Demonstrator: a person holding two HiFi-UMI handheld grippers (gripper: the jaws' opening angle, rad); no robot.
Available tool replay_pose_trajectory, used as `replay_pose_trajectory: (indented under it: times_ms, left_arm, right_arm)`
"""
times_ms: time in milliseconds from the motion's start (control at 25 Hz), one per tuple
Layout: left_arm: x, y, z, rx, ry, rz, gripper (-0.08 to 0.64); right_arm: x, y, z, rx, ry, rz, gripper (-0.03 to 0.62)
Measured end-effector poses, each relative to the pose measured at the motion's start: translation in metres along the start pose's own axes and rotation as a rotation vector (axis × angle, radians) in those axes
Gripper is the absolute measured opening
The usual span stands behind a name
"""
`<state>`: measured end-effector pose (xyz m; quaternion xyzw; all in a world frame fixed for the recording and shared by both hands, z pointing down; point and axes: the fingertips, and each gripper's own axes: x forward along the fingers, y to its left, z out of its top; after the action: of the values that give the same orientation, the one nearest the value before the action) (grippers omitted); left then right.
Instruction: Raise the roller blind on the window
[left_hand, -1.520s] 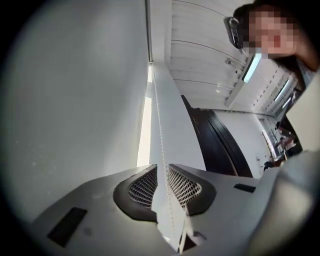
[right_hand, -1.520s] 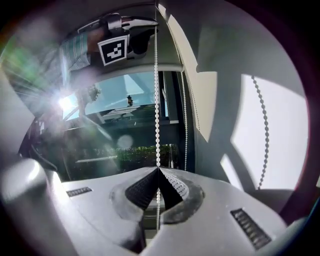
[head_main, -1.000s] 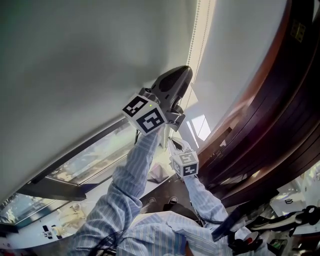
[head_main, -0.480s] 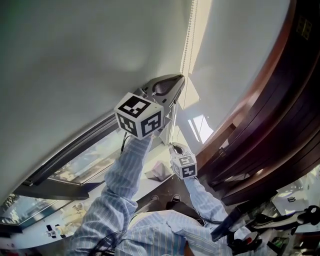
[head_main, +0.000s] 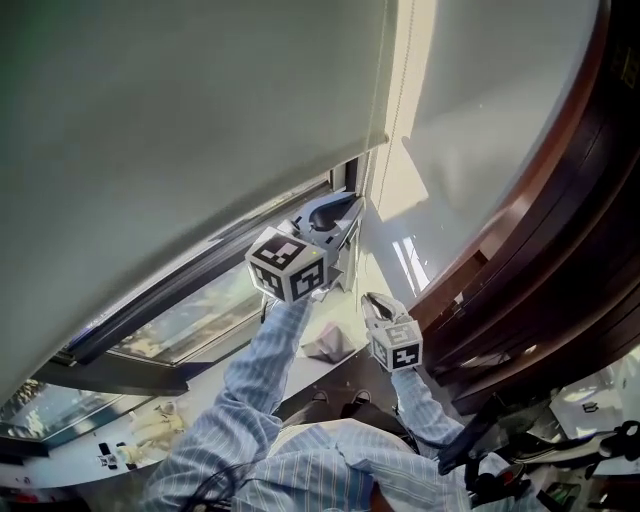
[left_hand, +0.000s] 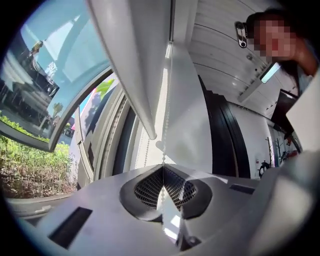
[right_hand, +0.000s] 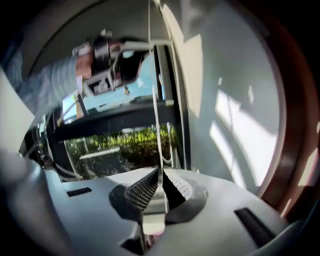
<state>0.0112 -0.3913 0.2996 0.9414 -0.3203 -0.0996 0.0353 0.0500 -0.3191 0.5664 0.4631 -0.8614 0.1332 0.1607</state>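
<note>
Both grippers' fingers are clamped shut on the bead chain (left_hand: 163, 149). Since a second ago the left gripper (head_main: 345, 208) has dropped from in front of the roller blind (head_main: 200, 120) to below its bottom edge, nearer the right gripper (head_main: 372, 300), beside the window (head_main: 200, 310).

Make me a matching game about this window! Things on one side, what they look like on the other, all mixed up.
Things:
1. roller blind
2. bead chain
3. sleeve
4. wooden frame

Descriptions:
A. blue stripes
B. dark brown
C. plain grey
D. pinched in the left gripper

Pairs: 1-C, 2-D, 3-A, 4-B
</note>
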Motion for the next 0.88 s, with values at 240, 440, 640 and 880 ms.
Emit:
replay_pose_trajectory:
  times_ms: [240,440,640,880]
  left_arm:
    - [-0.007,0.001,-0.005,-0.021,0.026,-0.006,0.006]
    - [-0.001,-0.011,-0.012,-0.038,0.046,-0.033,0.006]
    - [0.003,-0.020,-0.022,-0.046,0.047,-0.047,0.006]
    - [0.000,-0.022,-0.031,-0.062,0.071,-0.056,0.006]
  right_arm:
    - [-0.095,0.023,0.248,-0.079,-0.504,0.168,0.066]
    - [-0.123,0.039,0.378,-0.252,-0.638,0.211,0.078]
    - [-0.102,0.026,0.420,-0.284,-0.603,0.131,0.077]
    - [-0.111,0.020,0.415,-0.274,-0.707,0.042,0.009]
